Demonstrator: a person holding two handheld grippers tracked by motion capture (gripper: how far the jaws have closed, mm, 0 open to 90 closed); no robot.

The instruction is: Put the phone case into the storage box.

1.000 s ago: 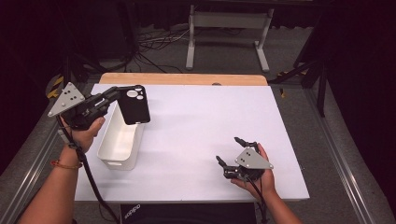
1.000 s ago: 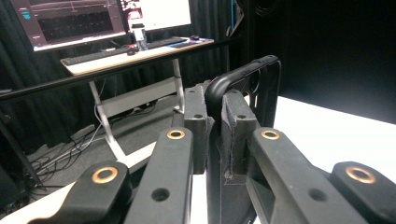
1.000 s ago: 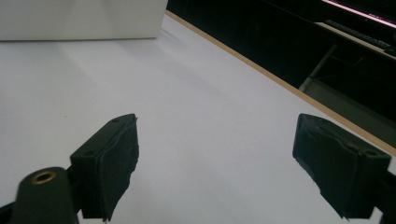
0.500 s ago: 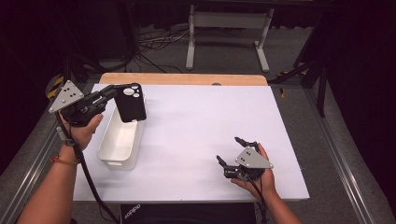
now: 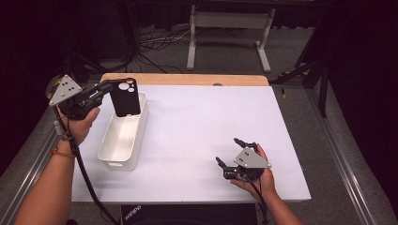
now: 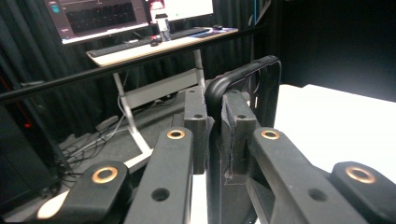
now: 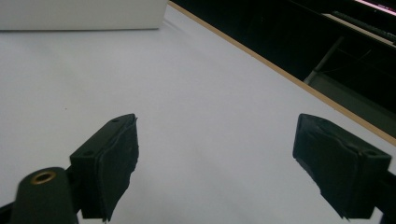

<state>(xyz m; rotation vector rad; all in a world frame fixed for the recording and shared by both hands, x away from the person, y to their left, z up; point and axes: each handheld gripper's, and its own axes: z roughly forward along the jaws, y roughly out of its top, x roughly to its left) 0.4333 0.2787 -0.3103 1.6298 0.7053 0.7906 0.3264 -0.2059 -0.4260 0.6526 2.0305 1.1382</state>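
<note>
A black phone case (image 5: 126, 97) with round camera cutouts hangs upright over the far end of a white bin (image 5: 118, 162). My left gripper (image 5: 109, 86) is shut on the case's edge, coming in level from the left. In the left gripper view the pads (image 6: 197, 122) pinch the rim of the phone case (image 6: 267, 83), and my left gripper (image 6: 214, 114) points toward the table. My right gripper (image 5: 227, 150) rests near the table's front right, open, with nothing between its fingers. In the right gripper view the right gripper (image 7: 215, 158) stands wide open over the bare white table (image 7: 196, 79).
The long white bin (image 7: 79, 14) lies along the table's left side and looks empty. A wooden strip (image 5: 187, 78) runs along the table's far edge. A metal stand (image 5: 227, 21) and cables are on the floor beyond.
My left gripper has carried the phone case a little to the left and toward the far end of the bin. The right gripper has stayed put.
</note>
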